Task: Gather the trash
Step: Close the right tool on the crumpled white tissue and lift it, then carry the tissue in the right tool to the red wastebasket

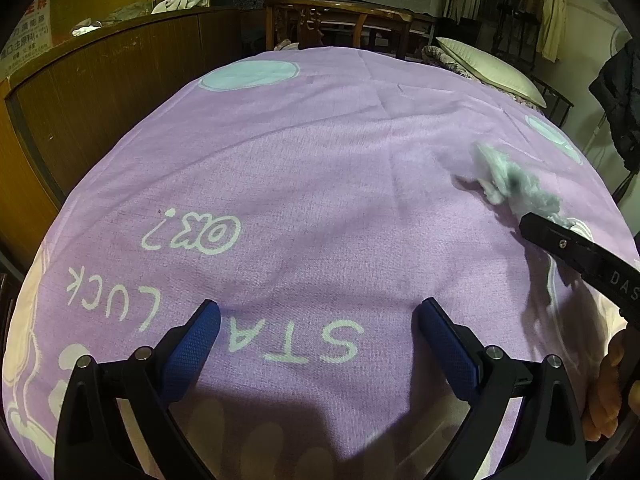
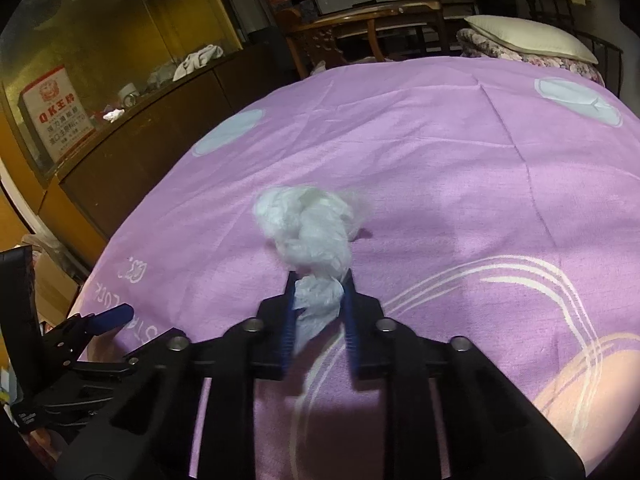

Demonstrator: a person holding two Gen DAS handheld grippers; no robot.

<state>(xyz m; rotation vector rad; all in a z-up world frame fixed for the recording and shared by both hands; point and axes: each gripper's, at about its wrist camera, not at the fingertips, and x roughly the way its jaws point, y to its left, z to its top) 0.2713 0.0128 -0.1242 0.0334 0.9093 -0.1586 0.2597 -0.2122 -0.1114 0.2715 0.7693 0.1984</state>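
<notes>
A crumpled white plastic bag lies on the purple bedsheet. My right gripper is shut on the near end of the bag, its blue pads pinching the plastic. The bag also shows in the left wrist view at the right, with the right gripper's black finger on it. My left gripper is open and empty, hovering low over the sheet above the printed letters "STA". It shows in the right wrist view at the far left.
A wooden cabinet runs along the bed's left side, with cloths and a red-and-white box on it. A wooden chair stands beyond the bed's far edge. A pillow lies at the far right.
</notes>
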